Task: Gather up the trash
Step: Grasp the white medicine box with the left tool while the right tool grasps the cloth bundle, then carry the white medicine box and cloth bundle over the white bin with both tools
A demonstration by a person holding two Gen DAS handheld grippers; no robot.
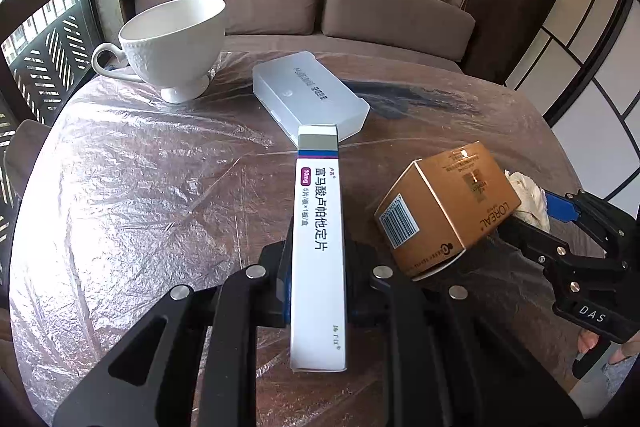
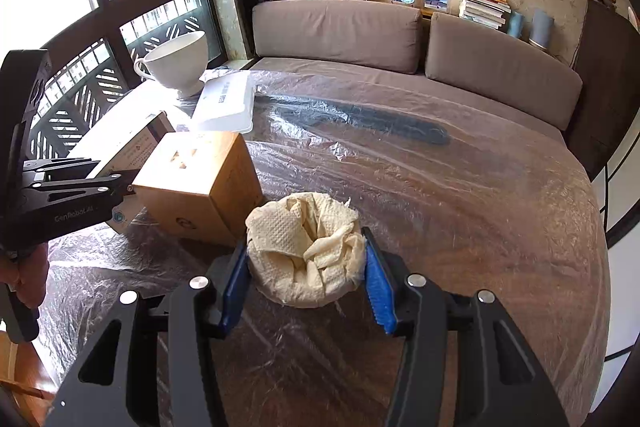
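Note:
My left gripper (image 1: pixel 318 259) is shut on a long white medicine box (image 1: pixel 318 247) with purple stripes, held over the table. A gold cardboard box (image 1: pixel 448 205) lies tilted on the table just right of it; it also shows in the right wrist view (image 2: pixel 200 187). My right gripper (image 2: pixel 306 267) is shut on a crumpled cream paper towel (image 2: pixel 306 247), its blue pads pressing both sides. The towel (image 1: pixel 528 199) and the right gripper (image 1: pixel 560 223) show behind the gold box in the left wrist view. The left gripper (image 2: pixel 120 183) appears at the left of the right wrist view.
A round table (image 2: pixel 480 207) covered in clear plastic film. A white footed cup (image 1: pixel 176 43) and a translucent white plastic case (image 1: pixel 308 95) stand at the far side. A dark flat object (image 2: pixel 360 119) lies under the film. A brown sofa (image 2: pixel 340 35) is behind.

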